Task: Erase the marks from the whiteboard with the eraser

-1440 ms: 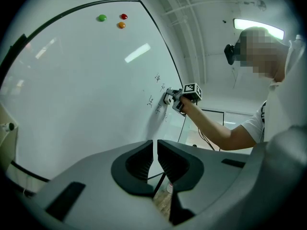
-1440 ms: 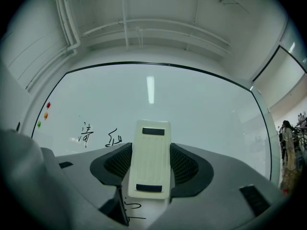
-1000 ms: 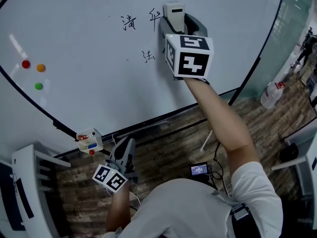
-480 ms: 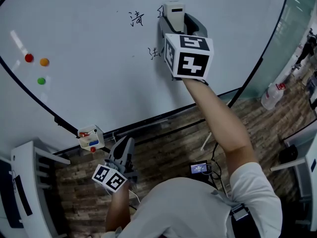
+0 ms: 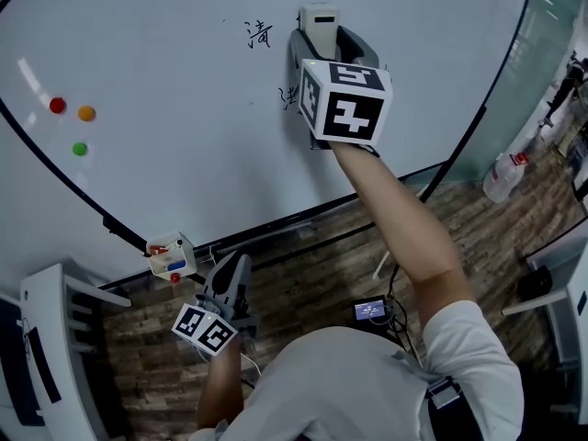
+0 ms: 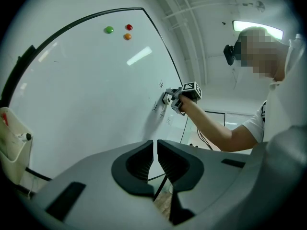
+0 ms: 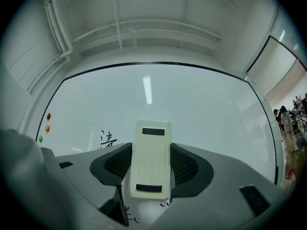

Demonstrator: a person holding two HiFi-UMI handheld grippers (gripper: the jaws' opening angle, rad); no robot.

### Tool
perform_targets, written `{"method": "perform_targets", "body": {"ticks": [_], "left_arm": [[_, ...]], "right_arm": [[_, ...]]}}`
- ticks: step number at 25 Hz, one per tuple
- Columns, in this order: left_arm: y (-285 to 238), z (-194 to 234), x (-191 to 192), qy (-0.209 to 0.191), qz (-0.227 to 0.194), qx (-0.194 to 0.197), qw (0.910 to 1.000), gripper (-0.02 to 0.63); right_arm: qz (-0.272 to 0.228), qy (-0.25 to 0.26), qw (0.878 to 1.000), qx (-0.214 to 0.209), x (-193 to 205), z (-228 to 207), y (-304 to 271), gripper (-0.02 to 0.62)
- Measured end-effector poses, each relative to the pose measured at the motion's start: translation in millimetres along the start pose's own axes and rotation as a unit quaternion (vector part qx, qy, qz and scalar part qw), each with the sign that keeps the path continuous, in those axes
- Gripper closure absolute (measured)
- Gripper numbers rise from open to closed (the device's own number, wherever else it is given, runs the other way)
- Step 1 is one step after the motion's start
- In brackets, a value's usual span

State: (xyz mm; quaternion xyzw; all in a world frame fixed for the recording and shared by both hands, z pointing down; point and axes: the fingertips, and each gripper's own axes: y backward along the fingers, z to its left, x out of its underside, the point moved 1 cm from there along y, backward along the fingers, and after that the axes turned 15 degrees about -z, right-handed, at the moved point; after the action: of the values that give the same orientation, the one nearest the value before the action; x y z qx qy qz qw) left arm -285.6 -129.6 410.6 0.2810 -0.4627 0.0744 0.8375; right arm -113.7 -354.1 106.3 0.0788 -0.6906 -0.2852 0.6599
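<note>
The whiteboard (image 5: 184, 108) carries black handwritten marks: one character (image 5: 260, 33) left of the eraser and another (image 5: 288, 95) lower down, partly hidden by the gripper. My right gripper (image 5: 320, 28) is shut on the cream eraser (image 5: 321, 21), which is pressed flat against the board. In the right gripper view the eraser (image 7: 151, 158) sits between the jaws, with a mark (image 7: 108, 139) to its left. My left gripper (image 5: 230, 278) hangs low, away from the board, jaws nearly together and empty (image 6: 156, 161).
Three round magnets, red (image 5: 57, 106), orange (image 5: 86, 113) and green (image 5: 80, 149), stick at the board's left. A small white marker tray (image 5: 170, 254) hangs at the lower frame. A white chair (image 5: 55, 338) stands at the lower left and a plastic bottle (image 5: 504, 175) to the right.
The right gripper with the eraser has slid left across the board over the upper right character, which no longer shows. The left gripper has stayed put.
</note>
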Motion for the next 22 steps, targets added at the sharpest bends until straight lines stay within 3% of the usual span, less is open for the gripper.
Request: {"method": "perform_targets", "body": {"ticks": [22], "left_arm": [[14.7,11.7,-10.0,0.004,-0.008,-0.001,1.0000,0.588]], "right_arm": [[0.004,0.009,0.999,-0.046,-1.3,93.8,-3.5,0.336]]}}
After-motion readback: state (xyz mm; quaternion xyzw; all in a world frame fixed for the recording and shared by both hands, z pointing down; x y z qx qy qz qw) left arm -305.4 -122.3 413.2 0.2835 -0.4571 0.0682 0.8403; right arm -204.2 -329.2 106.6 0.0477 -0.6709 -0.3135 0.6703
